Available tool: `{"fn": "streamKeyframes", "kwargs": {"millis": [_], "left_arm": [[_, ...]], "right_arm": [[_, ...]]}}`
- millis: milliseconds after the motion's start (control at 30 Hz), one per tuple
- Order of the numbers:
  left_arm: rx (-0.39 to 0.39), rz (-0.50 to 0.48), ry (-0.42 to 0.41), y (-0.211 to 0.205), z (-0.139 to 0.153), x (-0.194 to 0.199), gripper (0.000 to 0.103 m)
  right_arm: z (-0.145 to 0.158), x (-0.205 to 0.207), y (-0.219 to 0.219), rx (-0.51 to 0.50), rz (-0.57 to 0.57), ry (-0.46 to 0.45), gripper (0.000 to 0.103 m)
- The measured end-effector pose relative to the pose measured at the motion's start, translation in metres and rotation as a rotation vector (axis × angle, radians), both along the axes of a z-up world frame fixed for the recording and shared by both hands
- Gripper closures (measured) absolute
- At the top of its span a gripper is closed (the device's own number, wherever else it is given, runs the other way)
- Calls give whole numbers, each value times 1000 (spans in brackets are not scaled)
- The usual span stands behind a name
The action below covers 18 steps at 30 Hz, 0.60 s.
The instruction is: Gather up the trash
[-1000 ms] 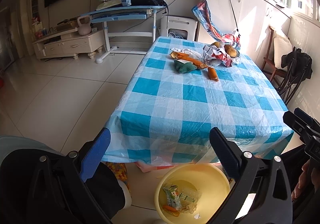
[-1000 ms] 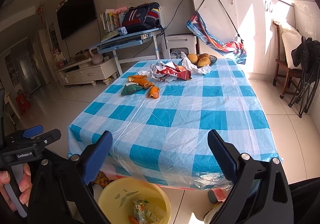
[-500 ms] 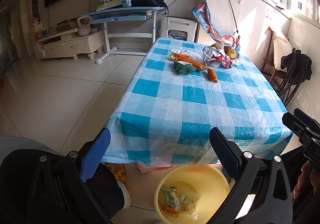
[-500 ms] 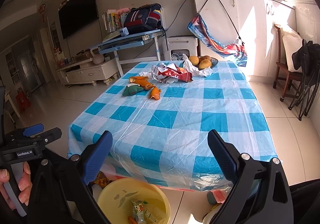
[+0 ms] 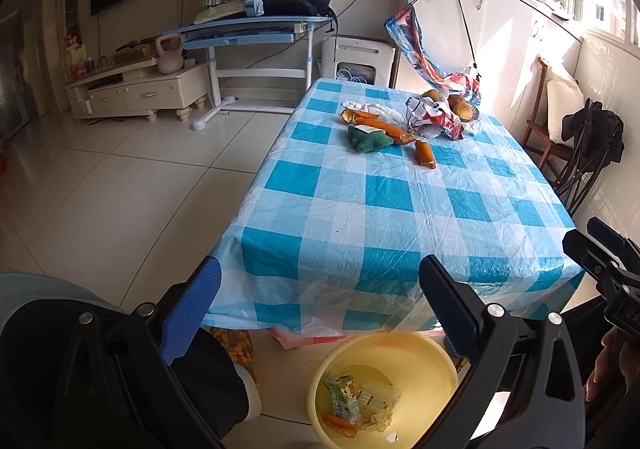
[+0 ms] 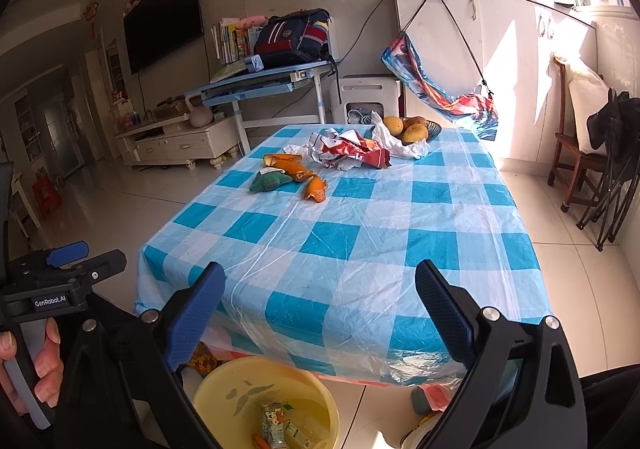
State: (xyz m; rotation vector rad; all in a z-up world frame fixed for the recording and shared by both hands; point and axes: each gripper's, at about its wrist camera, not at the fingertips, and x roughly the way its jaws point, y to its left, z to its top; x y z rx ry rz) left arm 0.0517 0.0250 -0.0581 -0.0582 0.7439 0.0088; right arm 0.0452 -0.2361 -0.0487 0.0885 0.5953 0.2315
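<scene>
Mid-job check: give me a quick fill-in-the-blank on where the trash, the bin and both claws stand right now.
1. The yellow bin stands on the ____ at the table's near end.
2. The left claw and right claw are both ____ and hold nothing.
3. The orange peels lie on the ____ tablecloth.
4. The drink carton lies inside the ____.

Missing words: floor; open; checked; bin

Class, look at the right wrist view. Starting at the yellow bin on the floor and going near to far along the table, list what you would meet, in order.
Yellow bin → checked tablecloth → single orange peel → green scrap → crumpled red-and-white wrapper → bowl of mangoes.
</scene>
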Motion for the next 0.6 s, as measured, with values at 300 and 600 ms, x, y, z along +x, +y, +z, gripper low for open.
{"fn": "streamKeyframes", "kwargs": {"millis": [300, 600], "left_arm": [[-9, 5, -17, 2, 0, 0, 7], [-13, 5, -24, 4, -1, -1, 7]], "right_arm": [[0, 0, 0, -1, 0, 0, 11], [-1, 0, 2, -2, 6, 2, 11]]}}
